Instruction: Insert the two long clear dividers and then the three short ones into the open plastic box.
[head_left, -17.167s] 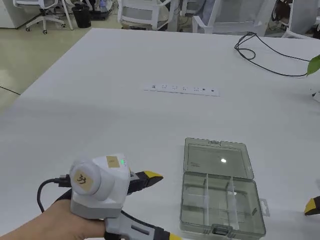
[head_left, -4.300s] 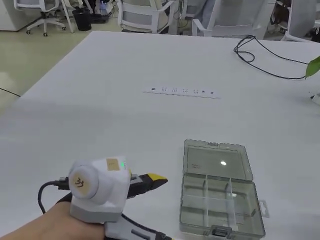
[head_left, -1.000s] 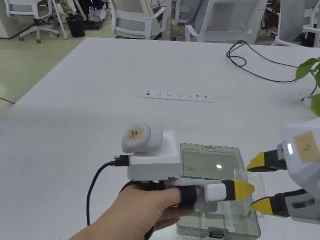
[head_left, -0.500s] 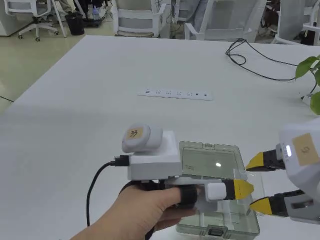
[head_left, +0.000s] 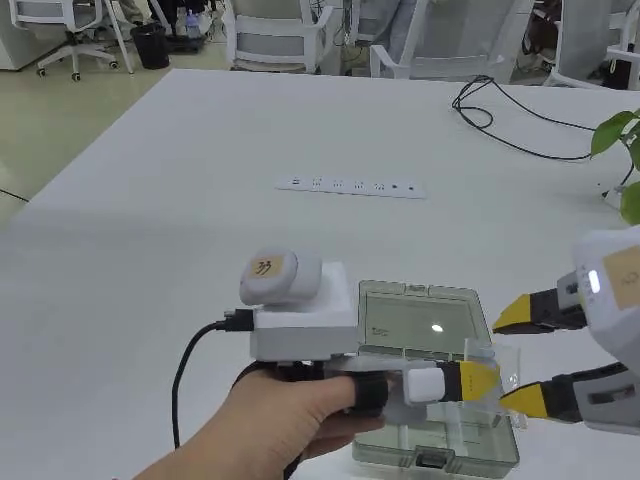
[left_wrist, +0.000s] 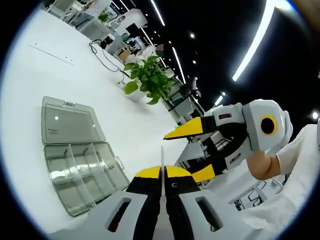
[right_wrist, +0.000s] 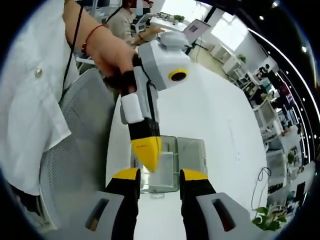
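Left gripper is clamped on a clear divider. In the left gripper view its jaws are pressed together, and the divider shows edge-on as a thin line rising between the tips. Can't tell whether it's a long or a short one.

It's held by a hand, above the box near its right side. The divider isn't seated, it's clear of the box floor.

Right gripper is spread wide, gripping nothing, with one yellow tip above the divider and one below it, apart from it. In its own view the left gripper's tip and the divider sit between the two jaws, with the box beneath.

Box lies on the white table near the front edge, its lid folded flat away from the person. Clear partitions already stand inside.

Power strip is further back, well apart from the box. Plant is off to the right.
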